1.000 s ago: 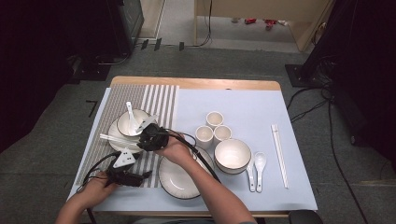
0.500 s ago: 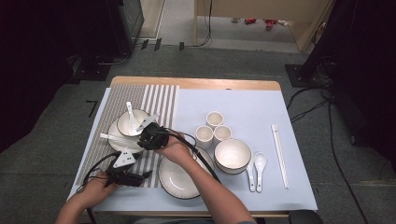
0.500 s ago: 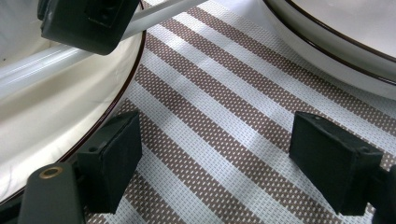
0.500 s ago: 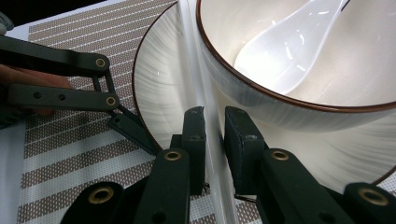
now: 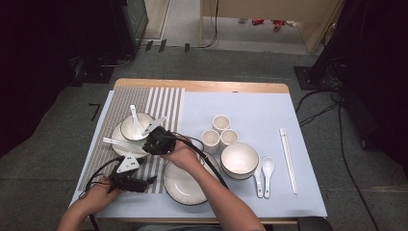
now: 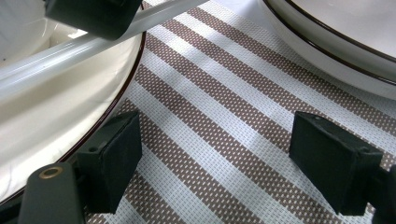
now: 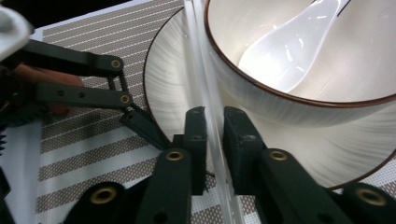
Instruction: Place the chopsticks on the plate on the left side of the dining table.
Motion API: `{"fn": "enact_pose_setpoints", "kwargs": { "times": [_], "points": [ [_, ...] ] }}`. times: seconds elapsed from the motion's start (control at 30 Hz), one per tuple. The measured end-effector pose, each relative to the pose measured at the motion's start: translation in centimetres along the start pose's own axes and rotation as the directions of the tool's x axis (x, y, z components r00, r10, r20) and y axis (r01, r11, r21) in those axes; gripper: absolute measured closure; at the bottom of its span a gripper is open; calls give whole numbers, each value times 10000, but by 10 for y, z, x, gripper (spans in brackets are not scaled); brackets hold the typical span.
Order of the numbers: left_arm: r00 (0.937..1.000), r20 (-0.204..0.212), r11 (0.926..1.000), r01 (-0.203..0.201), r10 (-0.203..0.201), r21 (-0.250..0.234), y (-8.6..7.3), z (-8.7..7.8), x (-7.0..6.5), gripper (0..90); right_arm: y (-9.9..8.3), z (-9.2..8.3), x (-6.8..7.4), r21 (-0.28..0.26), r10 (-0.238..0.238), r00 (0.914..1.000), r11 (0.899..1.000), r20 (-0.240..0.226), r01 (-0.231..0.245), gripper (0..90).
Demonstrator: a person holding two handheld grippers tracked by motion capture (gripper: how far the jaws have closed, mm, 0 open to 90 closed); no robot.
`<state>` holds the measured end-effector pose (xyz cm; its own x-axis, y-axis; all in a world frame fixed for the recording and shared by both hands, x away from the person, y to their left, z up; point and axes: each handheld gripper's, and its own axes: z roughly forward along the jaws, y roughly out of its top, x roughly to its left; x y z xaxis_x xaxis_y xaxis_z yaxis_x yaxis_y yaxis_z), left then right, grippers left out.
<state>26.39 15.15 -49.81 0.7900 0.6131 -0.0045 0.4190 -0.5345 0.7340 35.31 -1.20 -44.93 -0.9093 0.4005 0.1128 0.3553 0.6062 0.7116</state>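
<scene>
On the table [image 5: 250,89], over grey floor, I see a striped placemat [image 5: 166,98]. White chopsticks [image 7: 205,100] lie across the plate [image 7: 170,81]; my right gripper [image 7: 214,116], jaws just closing, pinches them. Left gripper [image 6: 215,154] spread.

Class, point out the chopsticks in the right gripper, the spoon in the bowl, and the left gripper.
Chopsticks [image 7: 205,100], right gripper view, shafts above the pads.
Spoon [image 7: 280,51], right gripper view, scoop.
Left gripper [image 6: 215,161], left gripper view, midway between fingertips.
</scene>
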Motion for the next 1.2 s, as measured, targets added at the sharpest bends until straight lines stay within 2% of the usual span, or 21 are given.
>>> {"fn": "enact_pose_setpoints", "kwargs": {
  "times": [0.17, 0.63, 1.2],
  "points": [
    [10000, -7, 10000, 1, -1, 0, 0, 0, 0, 175, -5, -2, 1, 96, 89, 9999, 9999, -111, -88, 897],
    [10000, -3, 10000, 3, -3, -4, 0, 0, 0, 175, -7, -3, -2, -21, 164, 9998, 9999, 83, -164, 886],
    [10000, 22, 10000, 8, -8, 12, 0, 0, 0, 175, -2, -21, 0, -419, 326, 9995, 9986, -24, -327, 874]
  ]
}}
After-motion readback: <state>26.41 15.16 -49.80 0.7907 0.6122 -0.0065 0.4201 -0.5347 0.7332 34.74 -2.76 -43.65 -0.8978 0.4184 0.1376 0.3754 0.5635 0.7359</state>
